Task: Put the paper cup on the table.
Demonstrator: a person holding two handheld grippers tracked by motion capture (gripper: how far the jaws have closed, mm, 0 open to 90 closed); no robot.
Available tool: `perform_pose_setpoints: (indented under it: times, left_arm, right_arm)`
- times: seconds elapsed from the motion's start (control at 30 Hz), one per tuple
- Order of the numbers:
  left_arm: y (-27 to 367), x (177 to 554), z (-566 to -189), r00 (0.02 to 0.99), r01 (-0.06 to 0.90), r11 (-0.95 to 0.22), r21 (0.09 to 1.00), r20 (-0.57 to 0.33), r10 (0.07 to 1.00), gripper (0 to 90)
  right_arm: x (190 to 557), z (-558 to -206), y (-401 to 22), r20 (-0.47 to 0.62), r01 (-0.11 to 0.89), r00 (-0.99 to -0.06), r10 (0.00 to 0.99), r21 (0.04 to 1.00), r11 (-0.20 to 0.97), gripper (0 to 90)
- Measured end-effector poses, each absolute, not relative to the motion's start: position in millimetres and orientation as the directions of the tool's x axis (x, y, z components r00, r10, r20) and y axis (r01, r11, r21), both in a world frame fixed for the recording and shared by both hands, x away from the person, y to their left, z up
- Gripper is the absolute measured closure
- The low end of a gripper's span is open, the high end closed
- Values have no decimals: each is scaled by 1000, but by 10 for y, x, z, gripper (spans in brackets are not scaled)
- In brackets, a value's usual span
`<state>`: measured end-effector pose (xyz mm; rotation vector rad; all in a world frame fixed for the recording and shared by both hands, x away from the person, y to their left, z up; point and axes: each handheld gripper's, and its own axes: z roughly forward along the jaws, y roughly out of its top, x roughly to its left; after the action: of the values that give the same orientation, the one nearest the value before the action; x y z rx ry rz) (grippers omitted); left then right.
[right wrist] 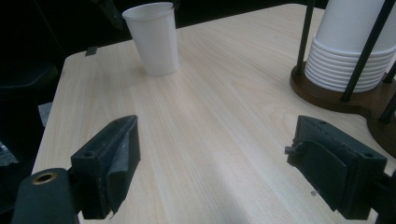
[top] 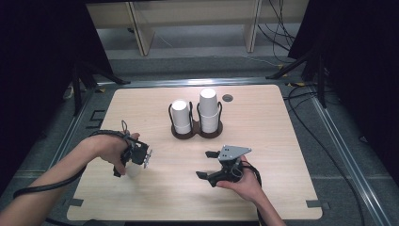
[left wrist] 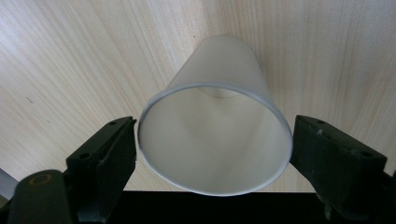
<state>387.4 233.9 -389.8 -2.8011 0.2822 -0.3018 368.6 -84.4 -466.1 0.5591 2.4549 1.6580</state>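
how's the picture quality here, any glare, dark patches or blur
High view: bright pool of light on the table, black surroundings, cup stacks nearly washed out. Left gripper view: cup sharp and evenly lit, fingers close and dark. Right gripper view: soft sheen on the wood, cup's shadow faint, left edge falls into black.

A lab: black curtains (top: 42, 47), tripod legs (top: 84, 80), floor cables (top: 301, 103).

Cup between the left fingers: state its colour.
Plain white cup, clearest in the left gripper view.
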Motion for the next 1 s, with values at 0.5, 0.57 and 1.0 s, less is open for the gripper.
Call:
perform_pose_setpoints:
  times: [0.5,0.57,1.0]
  left_arm:
    - [2427,3764,-3670,949,-149,-979,-138,258,-181,125]
    - [2444,3741,-3648,945,-148,-984,-97,279,-170,124]
    - [2684,3687,-3550,920,-91,-966,241,392,12,128]
  right_arm:
    - [3684,-4663,-845,99,226,-924,370,920,319,157]
    - [3691,-4662,-849,82,211,-925,370,922,324,157]
    - [3678,-4658,-864,95,230,-919,383,917,325,155]
